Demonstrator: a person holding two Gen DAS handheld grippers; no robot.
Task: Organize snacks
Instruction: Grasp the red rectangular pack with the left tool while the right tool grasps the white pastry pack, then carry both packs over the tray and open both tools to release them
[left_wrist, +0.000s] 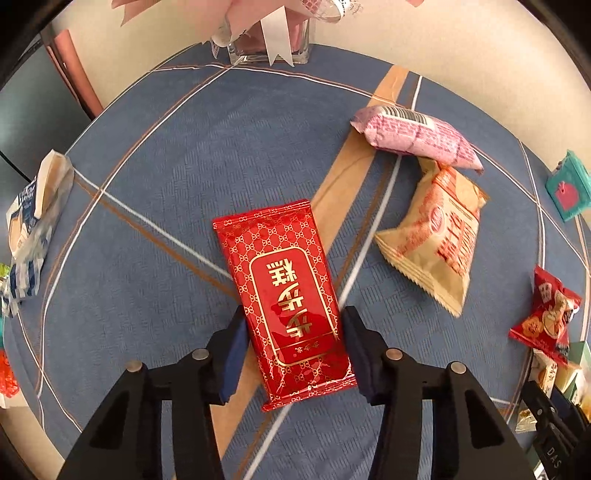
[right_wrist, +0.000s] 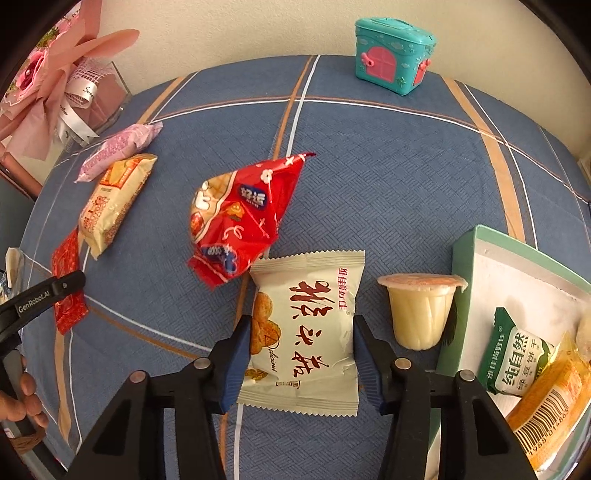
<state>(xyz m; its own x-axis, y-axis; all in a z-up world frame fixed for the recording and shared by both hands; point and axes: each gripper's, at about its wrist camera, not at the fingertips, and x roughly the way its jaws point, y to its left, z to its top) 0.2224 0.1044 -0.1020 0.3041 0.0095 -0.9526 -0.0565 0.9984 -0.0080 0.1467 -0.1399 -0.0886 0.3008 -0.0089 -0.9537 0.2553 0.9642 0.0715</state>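
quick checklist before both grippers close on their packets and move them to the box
1. Left gripper straddles the red packet, fingers either side: ok.
2. Right gripper straddles the white packet: ok.
3. Pads actually pressing either packet: cannot tell.
4. White packet free of neighbours: not ok, the crumpled red bag meets its top left corner.
5. Jelly cup stands between white packet and green box, in the likely path: not ok.
6. Box has bare floor left: ok.
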